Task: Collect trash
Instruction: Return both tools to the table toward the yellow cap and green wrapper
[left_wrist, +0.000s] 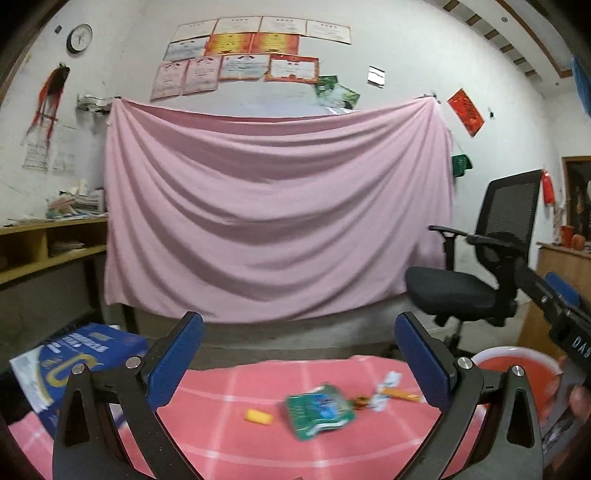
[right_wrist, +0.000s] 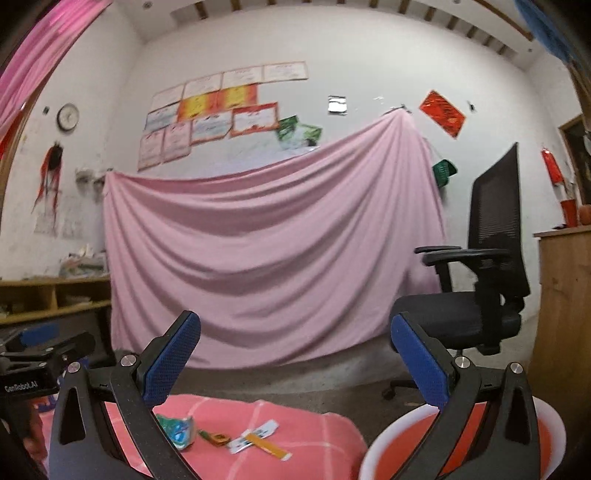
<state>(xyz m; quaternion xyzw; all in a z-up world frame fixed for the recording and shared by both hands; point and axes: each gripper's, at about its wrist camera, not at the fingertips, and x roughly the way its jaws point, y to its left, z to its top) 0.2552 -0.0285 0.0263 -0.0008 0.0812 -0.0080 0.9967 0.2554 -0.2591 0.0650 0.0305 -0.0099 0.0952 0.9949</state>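
Several scraps of trash lie on the pink checked cloth below us — a green wrapper, a small yellow piece, and a white-and-orange strip. We hold the left gripper spread wide and empty; the wrapper sits beneath and between its fingers, untouched. Our right gripper is likewise released, gripping nothing, the scraps low between its fingers. A red basin with a white rim stands just right of the cloth.
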